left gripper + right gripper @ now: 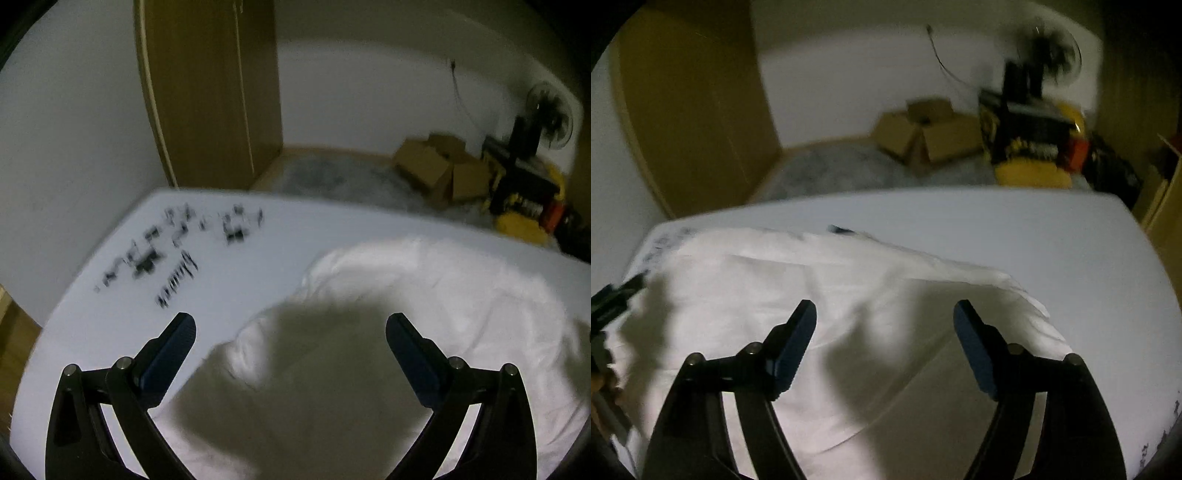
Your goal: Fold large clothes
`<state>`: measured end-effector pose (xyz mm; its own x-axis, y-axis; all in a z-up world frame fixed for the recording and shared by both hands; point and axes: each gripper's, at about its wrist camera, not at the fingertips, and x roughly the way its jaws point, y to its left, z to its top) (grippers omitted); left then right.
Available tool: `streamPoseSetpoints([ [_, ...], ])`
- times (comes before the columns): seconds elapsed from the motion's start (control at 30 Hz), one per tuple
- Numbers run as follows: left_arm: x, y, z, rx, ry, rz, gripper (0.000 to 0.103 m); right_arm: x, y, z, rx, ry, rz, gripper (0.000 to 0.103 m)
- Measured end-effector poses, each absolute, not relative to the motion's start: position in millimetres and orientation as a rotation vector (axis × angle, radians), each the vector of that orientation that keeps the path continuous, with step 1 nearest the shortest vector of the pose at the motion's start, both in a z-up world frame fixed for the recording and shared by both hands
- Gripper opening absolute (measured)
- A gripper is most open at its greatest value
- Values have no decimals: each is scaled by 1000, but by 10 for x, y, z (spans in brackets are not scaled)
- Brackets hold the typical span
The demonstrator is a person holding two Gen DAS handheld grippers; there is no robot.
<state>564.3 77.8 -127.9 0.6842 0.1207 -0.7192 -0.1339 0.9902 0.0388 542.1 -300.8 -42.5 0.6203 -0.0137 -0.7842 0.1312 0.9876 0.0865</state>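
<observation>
Your left gripper (290, 325) hangs spread wide above the white garment (461, 295), pinching nothing. Your right gripper (884, 314) is spread too, empty, over the same garment on the white table (1089, 258).

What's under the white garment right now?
The white fabric garment lies on a pale, smooth table top, bare beyond its edges. Small dark printed marks show beside it. Whatever lies beneath the cloth itself is covered.

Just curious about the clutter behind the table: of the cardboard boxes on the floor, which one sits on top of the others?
The smallest cardboard box, farthest back. It rests atop the two bigger boxes standing on the floor.
</observation>
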Motion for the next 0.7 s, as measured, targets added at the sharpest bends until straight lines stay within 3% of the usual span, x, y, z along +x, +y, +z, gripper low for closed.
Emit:
streamPoseSetpoints([
  [0.13, 5732, 825, -1834, -25, 901, 104, 103, 5457, -2992, -970, 94, 1010, -98, 82],
  [0.7, 5671, 719, -2039, -30, 874, 126, 103, 5529, -2918, -1188, 71, 993, -102, 84],
])
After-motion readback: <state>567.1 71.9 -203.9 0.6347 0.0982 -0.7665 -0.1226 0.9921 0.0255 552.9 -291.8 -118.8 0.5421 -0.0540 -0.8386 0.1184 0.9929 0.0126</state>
